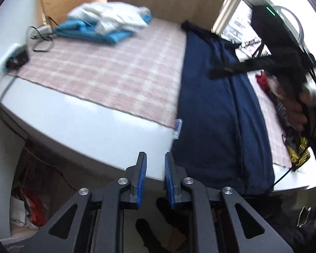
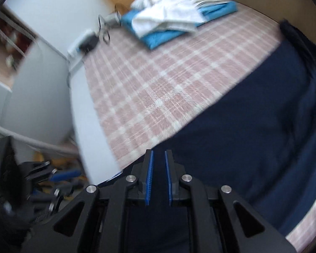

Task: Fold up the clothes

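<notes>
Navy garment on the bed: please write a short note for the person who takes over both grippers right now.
Left gripper: open, holding nothing, near the bed edge.
Right gripper: open, holding nothing, over the navy garment.
The garment lies spread on the checked cover, not folded yet.
White cloth and blue cloth are piled at the far end.
Left to do: grasp and fold the garment.

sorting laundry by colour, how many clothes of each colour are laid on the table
navy garment: 1
blue folded garment: 1
white garment: 1
total: 3, not counting the blurred red and yellow-black items at the right edge
</notes>
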Demonstrator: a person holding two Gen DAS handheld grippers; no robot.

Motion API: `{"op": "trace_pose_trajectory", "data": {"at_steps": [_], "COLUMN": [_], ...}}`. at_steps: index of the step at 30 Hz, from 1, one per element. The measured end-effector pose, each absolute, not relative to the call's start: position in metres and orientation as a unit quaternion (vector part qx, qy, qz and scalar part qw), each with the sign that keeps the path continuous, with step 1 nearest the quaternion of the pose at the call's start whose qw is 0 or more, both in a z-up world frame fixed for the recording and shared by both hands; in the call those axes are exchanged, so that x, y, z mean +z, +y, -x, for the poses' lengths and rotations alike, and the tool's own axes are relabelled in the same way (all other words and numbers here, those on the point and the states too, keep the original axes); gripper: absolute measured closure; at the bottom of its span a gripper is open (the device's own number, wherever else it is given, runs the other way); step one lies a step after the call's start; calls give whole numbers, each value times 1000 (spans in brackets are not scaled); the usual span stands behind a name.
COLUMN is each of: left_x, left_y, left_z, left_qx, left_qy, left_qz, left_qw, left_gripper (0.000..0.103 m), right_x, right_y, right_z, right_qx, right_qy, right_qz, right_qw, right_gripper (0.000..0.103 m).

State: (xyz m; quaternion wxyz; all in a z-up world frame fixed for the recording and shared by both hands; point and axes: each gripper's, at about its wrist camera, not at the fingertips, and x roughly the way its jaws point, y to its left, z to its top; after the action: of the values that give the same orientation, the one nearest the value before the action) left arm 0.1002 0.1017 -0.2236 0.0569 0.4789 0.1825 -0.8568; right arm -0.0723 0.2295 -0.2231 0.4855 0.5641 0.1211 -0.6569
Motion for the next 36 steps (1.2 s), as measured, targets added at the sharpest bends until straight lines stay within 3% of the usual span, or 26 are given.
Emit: {"op": "trace_pose_trajectory", "data": {"at_steps": [4,14,15,18,19,30,36], "left_x": [-188,-99,-90,-75,-75,-214,-238], "left_y": [88,56,53,49,51,116,138], "left_z": [-121,-91,-84,-60,-53,-30,-30], "left_qx": [-872,-905,-906,-907,-906,-804,-787], "left_qy": [174,132,129,105,93,78,52], "left_qz": [-454,-404,-402,-407,-413,-588,-612], "left_qw": [50,-9,-16,-20,-18,-47,-57], "left_gripper": [80,80,79,77,77,77,72], "right_x": [-195,-131,-125,-113,-115,-250,-285], "right_y": [282,454,464,490,497,491,474], "right_z": [57,-13,-15,-20,-23,-61,-75], "right_qx": [-688,-783,-788,-804,-809,-783,-774], "right_qy": [25,-95,-104,-118,-117,-78,-78], "right_qz": [-564,-519,-513,-501,-501,-585,-600], "right_qw": [455,329,324,296,283,198,184], "right_gripper": [91,91,89,69,69,69,69]}}
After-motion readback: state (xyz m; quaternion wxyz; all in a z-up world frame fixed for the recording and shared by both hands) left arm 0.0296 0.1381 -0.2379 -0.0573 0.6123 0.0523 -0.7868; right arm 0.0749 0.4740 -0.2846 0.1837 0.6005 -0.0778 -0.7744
